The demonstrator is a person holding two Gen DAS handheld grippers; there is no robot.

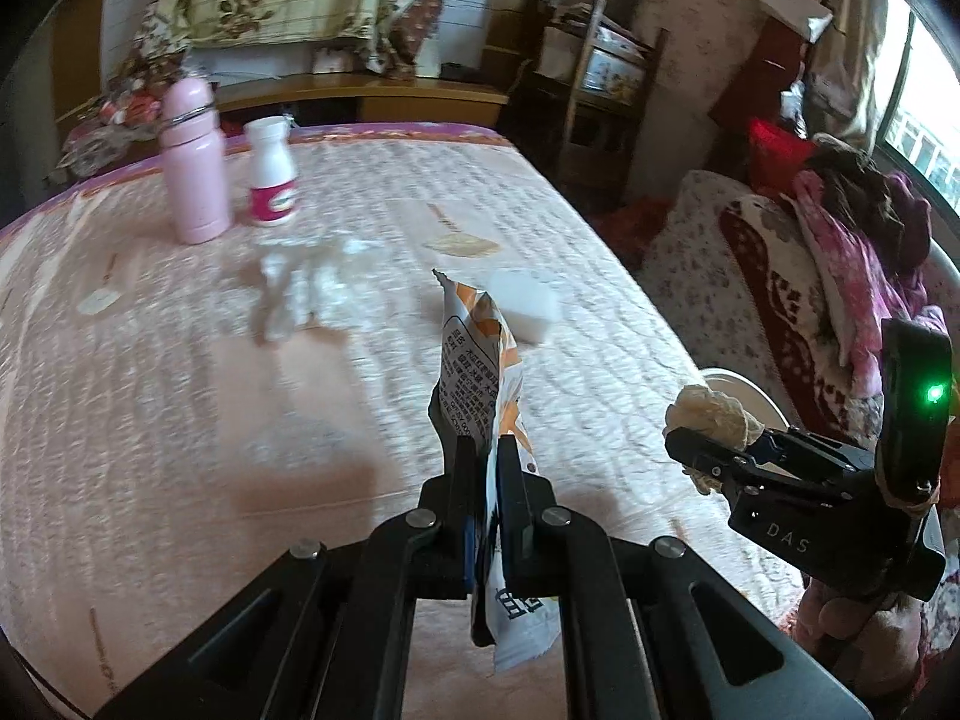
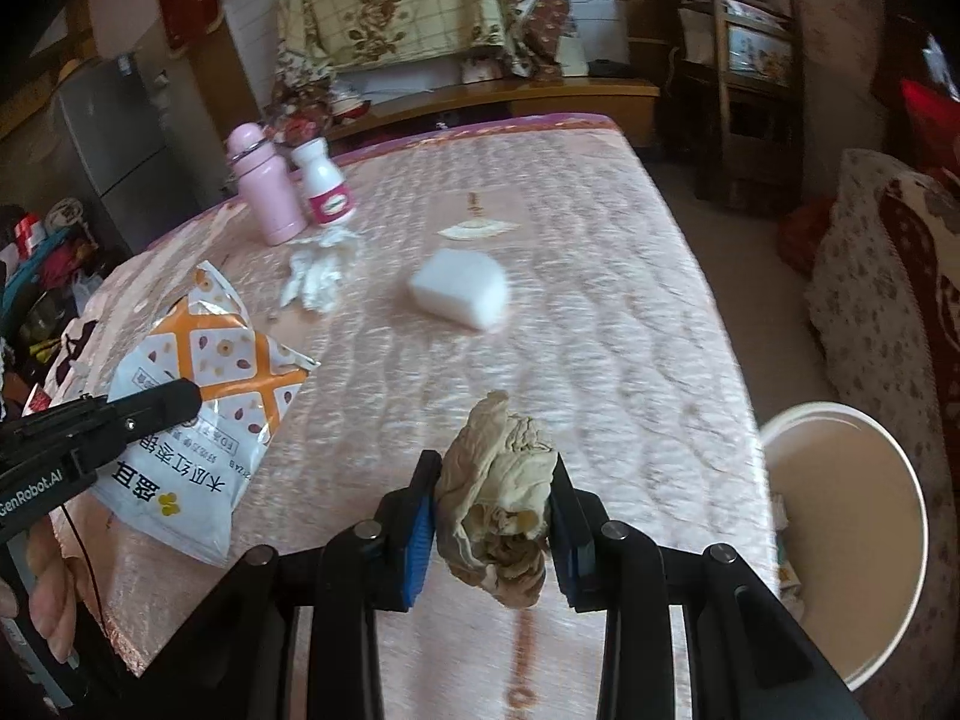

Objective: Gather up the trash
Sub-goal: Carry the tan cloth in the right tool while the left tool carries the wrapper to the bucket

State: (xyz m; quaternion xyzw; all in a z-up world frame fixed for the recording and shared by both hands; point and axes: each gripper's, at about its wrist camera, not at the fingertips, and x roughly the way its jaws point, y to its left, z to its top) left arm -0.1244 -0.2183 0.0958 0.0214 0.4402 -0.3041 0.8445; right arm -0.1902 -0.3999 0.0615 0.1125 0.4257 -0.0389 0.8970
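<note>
I've got the pink quilted table [image 2: 600, 312] filling most of both views, a white bin [image 2: 852, 540] standing on the floor just off its right edge, partly hidden by the table in the left wrist view. My left gripper [image 1: 486, 450] is pinched fully closed on an orange-and-white snack wrapper [image 1: 474, 360], which stands up edge-on between the fingers and hangs above the table; in the right wrist view the same wrapper [image 2: 204, 408] shows flat, at the left over the table edge, with a hand [image 2: 42, 594] low in the corner. My right gripper [image 2: 492, 492] is part closed, its blue pads [image 2: 420, 546] pressing both sides of a crumpled beige paper wad [image 2: 498, 510], held above the table near the bin side; from the left wrist view the wad [image 1: 708, 414] sits in front of the bin rim. Left on the table: a white block [image 2: 462, 291] mid-table, crumpled white tissue [image 2: 318, 270] beside it, a pink bottle [image 2: 264, 192] and a small white bottle [image 2: 327, 192] with a pink label close together at the far left.
</note>
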